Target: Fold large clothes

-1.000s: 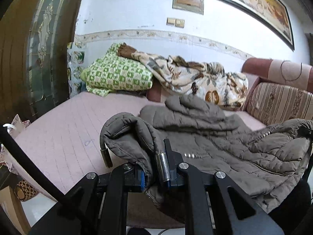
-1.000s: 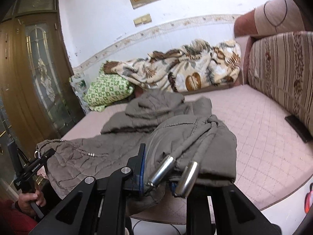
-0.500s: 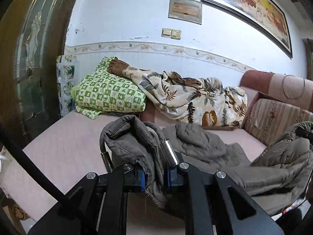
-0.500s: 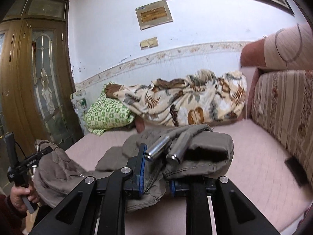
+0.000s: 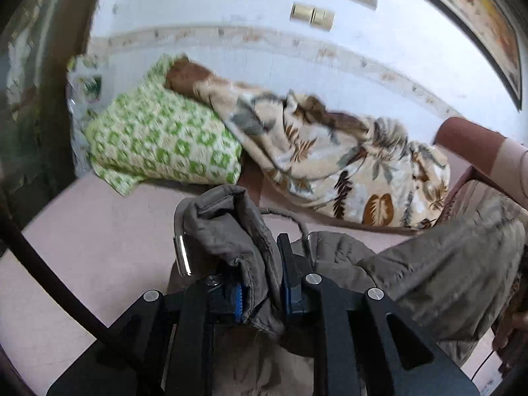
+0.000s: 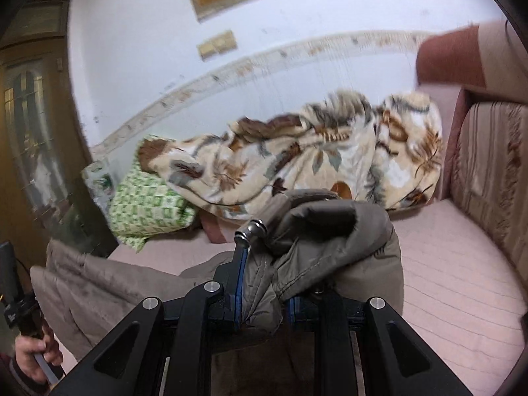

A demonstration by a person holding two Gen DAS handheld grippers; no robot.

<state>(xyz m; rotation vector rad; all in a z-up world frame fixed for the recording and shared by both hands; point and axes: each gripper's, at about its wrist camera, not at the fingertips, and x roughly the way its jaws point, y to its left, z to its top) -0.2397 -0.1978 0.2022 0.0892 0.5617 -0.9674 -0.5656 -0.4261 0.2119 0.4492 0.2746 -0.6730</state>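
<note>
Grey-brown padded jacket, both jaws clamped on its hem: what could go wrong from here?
1. The left gripper and right gripper each pinch a thick bunched wad of the grey-brown padded jacket; the slippery fabric may slip out mid-swing.
2. The metal drawstring toggle lies against the right jaw and could snag.
3. The jacket could land on the leaf-print blanket and green patterned pillow just ahead.

- Jacket (image 5: 429, 270) folds hide the left claw (image 5: 262, 283) tips.
- The painting (image 5: 478, 16) is cut off by the edge.
- Blanket (image 6: 313, 158) and wall border (image 6: 231, 69) are motion-blurred.
</note>
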